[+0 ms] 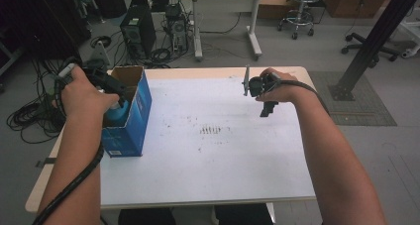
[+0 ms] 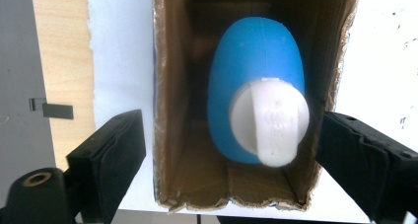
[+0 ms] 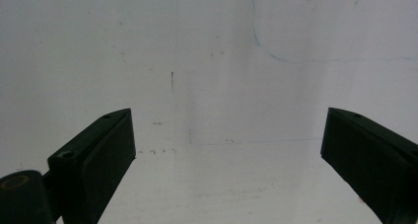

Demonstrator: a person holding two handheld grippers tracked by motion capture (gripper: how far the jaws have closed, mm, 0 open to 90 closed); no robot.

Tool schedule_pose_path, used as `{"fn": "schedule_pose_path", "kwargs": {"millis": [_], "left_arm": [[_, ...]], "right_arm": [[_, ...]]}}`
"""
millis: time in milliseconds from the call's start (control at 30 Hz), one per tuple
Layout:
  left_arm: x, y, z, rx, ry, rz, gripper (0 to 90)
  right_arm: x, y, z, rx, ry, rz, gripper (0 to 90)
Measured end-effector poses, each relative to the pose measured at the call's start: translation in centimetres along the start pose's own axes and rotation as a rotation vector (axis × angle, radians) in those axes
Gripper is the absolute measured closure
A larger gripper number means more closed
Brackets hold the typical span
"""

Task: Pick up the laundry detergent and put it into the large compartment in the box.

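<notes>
Your left gripper (image 2: 231, 150) hangs over the open top of the blue cardboard box (image 1: 130, 117) at the left edge of the table (image 1: 223, 175), and its two black jaws stand wide apart, one on each outer side of the box, pressing on nothing. Between them, down inside the box, you see the blue bottle (image 2: 254, 66) with its white cap (image 2: 270, 123); the bottle stands in the box and the cap points up toward the camera, a little to one side. The jaws do not touch the bottle or the cap. On the cap some raised marks are visible, but they are too blurred to read. In the high view the box stands upright with its top flaps open, and a pale label shows on its blue side near the bottom; the writing on it is too small to read. Your left hand (image 1: 86, 93) holds the gripper above the box, with the cable trailing down along your forearm. Your right gripper (image 1: 266, 108) is well apart from the box, over the far right part of the white table top. Its jaws are also wide open with nothing between them, and below them lies the bare white surface with small dark specks and a thin blue pen line (image 3: 276, 56). In the middle of the table a short row of small dark marks (image 1: 212, 130) is visible.
</notes>
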State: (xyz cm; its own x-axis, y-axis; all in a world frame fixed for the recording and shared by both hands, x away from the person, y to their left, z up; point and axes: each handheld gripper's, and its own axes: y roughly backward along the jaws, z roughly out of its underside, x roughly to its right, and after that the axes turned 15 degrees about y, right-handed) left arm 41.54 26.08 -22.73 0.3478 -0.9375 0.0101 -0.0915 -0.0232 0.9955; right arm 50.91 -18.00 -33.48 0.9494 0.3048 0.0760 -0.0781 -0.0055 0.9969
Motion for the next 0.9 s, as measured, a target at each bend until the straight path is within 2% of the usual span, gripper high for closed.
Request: {"fn": "schedule_pose_path", "kwargs": {"millis": [600,833,900], "left_arm": [[0.3,1.2,0.5,0.013,-0.002,0.005,0.2],[0.7,2.4,0.9,0.008,-0.024,-0.001,0.2],[1.2,3.3,1.3,0.019,-0.050,0.002,0.2]], "right_arm": [[-0.2,0.3,0.1,-0.002,0.000,0.006,6.3],[-0.3,0.4,0.1,0.000,-0.003,0.006,6.3],[-0.3,0.5,0.2,0.003,-0.005,0.009,6.3]]}}
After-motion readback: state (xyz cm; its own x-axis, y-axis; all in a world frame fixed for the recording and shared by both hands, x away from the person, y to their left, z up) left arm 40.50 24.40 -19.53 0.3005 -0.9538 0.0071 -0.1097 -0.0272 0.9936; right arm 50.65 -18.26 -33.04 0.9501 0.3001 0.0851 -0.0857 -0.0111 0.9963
